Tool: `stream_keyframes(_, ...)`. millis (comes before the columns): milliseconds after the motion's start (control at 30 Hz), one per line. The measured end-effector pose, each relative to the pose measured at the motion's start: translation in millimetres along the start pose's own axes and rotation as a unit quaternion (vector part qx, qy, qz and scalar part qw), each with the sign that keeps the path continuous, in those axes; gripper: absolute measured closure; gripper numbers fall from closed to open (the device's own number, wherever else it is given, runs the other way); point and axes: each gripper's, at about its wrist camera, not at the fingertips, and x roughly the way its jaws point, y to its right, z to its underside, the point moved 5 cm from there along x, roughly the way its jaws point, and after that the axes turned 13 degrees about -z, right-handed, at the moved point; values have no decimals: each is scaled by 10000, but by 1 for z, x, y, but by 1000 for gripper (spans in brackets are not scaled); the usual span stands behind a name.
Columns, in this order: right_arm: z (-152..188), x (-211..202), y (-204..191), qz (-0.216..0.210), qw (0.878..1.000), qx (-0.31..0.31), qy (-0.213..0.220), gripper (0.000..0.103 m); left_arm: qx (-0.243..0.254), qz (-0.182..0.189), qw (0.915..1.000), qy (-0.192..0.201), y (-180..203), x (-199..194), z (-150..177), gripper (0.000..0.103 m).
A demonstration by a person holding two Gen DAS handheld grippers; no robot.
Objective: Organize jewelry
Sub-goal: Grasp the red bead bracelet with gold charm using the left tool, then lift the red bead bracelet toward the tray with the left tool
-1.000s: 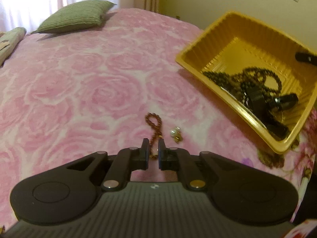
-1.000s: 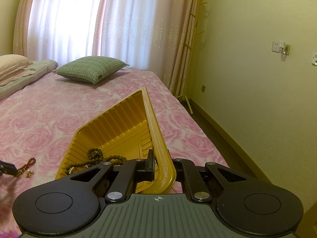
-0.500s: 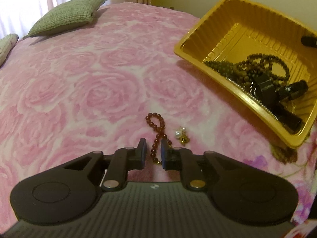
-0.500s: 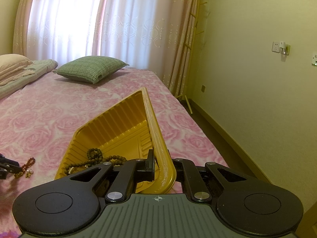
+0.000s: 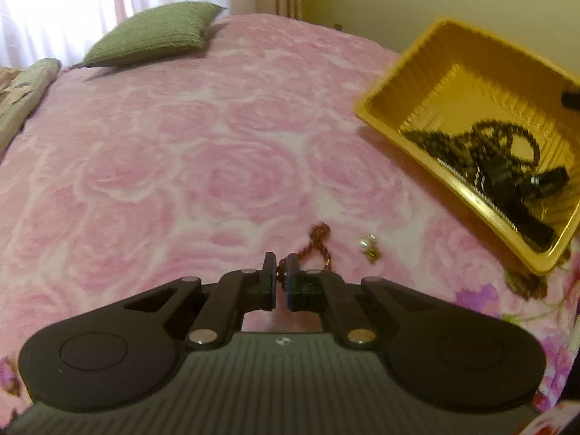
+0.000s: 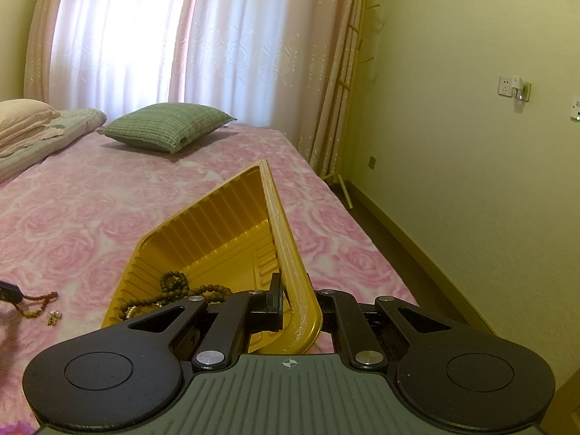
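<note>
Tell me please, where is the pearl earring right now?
In the left wrist view, the pearl earring lies on the bedspread, between the red bracelet and the yellow tray.

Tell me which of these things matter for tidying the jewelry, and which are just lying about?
Part of the job:
red bead bracelet, pinched in the left tool
pearl earrings on the bedspread
yellow tray, gripped by the right tool
dark bead strings inside it

Lying about:
green cushion
folded bedding

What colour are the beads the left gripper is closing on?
Dark reddish-brown, on the bead string between the left gripper fingers; left wrist view shows it best.
</note>
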Motion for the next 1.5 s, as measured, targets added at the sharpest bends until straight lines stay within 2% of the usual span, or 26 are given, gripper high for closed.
stream_keyframes(267, 0, -1, 1, -6, 10000, -10, 6, 96, -46, -272, 9990, 342, -31, -31, -25, 99)
stream_keyframes(600, -1, -2, 0, -24, 10000, -31, 9, 96, -209, -261, 9985, 434, -42, -47, -38, 99)
stream_keyframes(1500, -3, -10, -3, -66, 10000, -50, 26, 95, 366, 353, 9954, 806, 31, -67, -84, 99)
